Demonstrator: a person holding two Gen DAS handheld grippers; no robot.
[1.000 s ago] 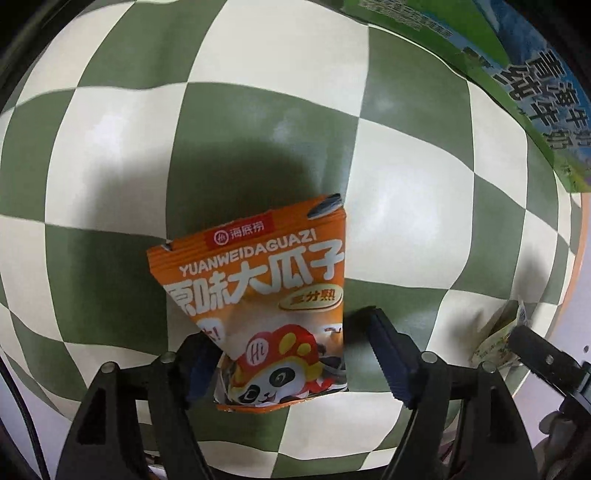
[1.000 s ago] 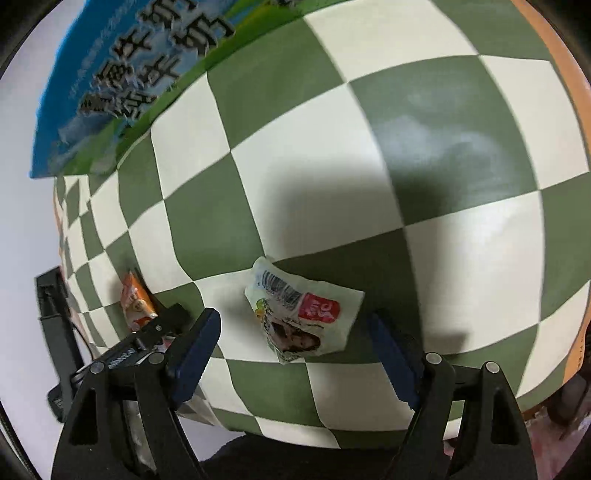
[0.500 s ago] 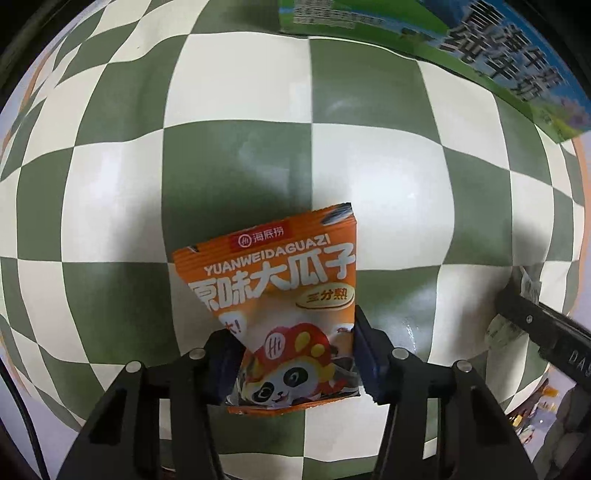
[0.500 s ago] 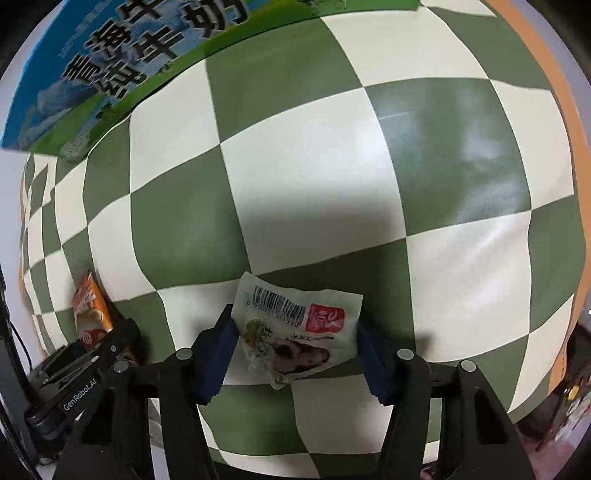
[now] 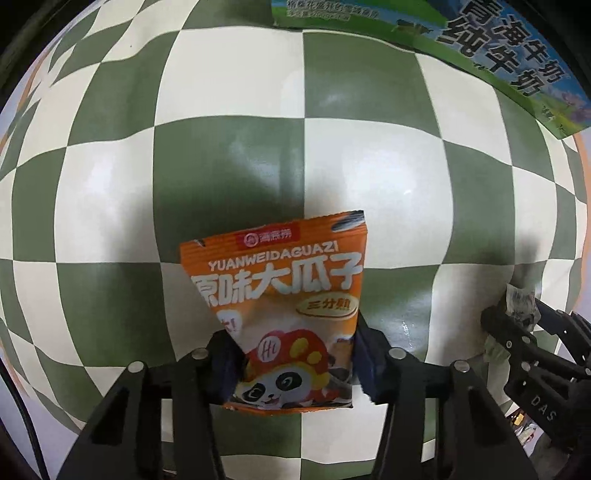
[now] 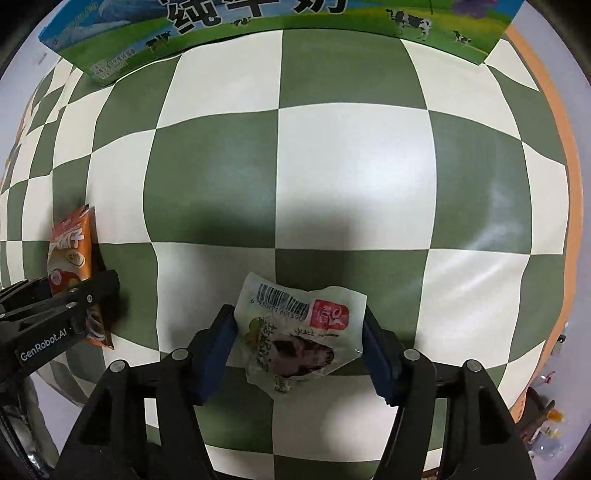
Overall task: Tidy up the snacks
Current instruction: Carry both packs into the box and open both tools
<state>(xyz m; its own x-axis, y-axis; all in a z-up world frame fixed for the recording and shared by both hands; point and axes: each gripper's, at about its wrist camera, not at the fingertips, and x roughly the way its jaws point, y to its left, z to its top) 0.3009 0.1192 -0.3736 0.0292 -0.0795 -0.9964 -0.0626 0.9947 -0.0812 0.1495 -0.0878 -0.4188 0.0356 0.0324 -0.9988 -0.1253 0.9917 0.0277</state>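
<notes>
Checkered bench (image 5: 369,155): left claw (image 5: 295,354) pinching orange seed packet (image 5: 288,310), right claw (image 6: 299,343) just closing, pinching pale snack pouch (image 6: 295,332). Pickup step; next, carrying both toward milk carton (image 6: 258,22) ahead.

The green-and-white checked tablecloth (image 6: 351,177) looks smooth, with a soft sheen. The orange glossy foil seed packet (image 5: 288,295) is slick; the pale crinkled plastic snack pouch (image 6: 299,328) shines. At twelve o'clock, the blue-green printed cardboard milk carton (image 6: 258,22) looks satin.
</notes>
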